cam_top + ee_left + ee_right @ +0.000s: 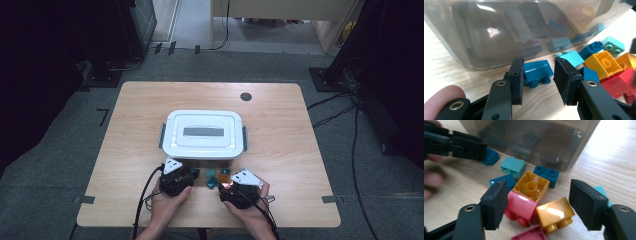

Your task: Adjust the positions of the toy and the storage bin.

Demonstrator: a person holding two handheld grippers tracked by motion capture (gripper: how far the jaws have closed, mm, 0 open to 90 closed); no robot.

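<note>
We straddle a dark teal plastic brick [537,73] with our left gripper's [537,81] spread fingers [516,80] to pinch it; our right gripper's [537,203] fingers gape over loose bricks.

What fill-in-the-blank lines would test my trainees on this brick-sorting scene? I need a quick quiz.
1. The lid of the plastic storage box is ____.
2. The brick between the open jaws of the left gripper is dark ____.
3. The loose toy bricks lie on the wooden ____, in front of the box.
4. The brick beside the left jaw of the right gripper is ____.

Missing words: white; teal; table; pink
</note>
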